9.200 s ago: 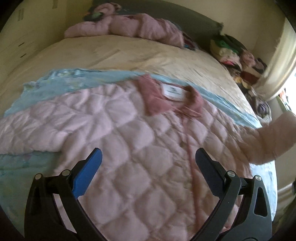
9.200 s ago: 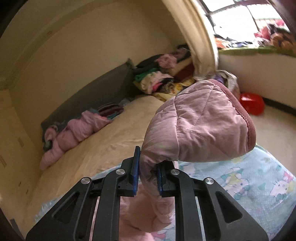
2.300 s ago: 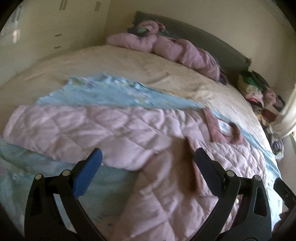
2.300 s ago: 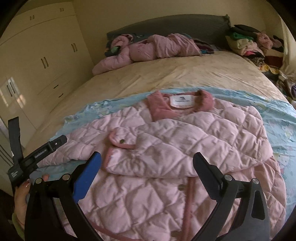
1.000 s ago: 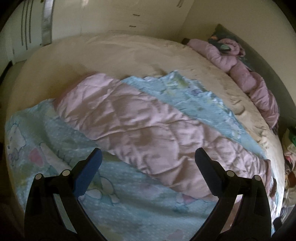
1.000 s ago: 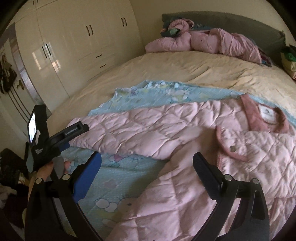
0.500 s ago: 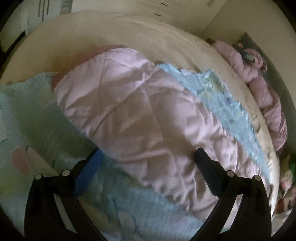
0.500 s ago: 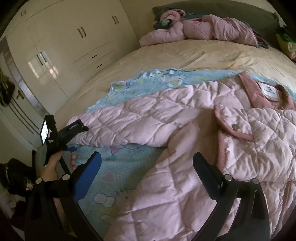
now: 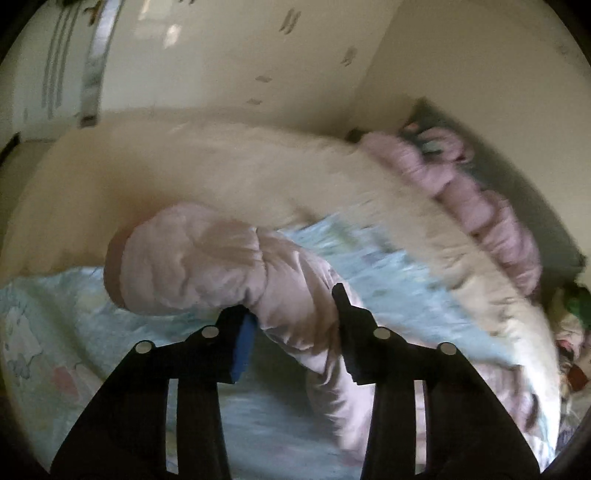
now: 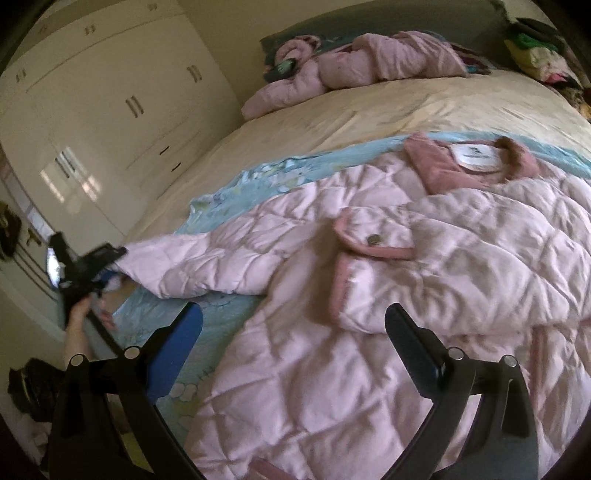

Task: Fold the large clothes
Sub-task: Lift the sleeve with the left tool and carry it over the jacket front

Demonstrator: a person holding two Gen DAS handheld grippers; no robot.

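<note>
A pink quilted jacket [image 10: 369,295] lies front up on a light blue printed sheet [image 10: 236,177] on the bed. One sleeve is folded across its chest [image 10: 461,258]. The other sleeve [image 10: 192,258] stretches out to the left. My left gripper [image 9: 291,325] is shut on that sleeve near its cuff [image 9: 184,262] and holds it lifted off the sheet [image 9: 55,325]. The left gripper also shows in the right wrist view [image 10: 88,266] at the sleeve's end. My right gripper [image 10: 291,332] is open and empty above the jacket's lower front.
A second pink garment [image 10: 351,66] lies bunched by the grey headboard [image 10: 369,22]. A pile of mixed clothes [image 10: 539,55] sits at the far right. White wardrobe doors [image 10: 110,110] stand along the left wall. The cream bedspread [image 10: 406,110] lies beyond the sheet.
My left gripper moved left along the outstretched sleeve to its cuff, closed on it and lifted it. My right gripper stayed open and swung back over the jacket body.
</note>
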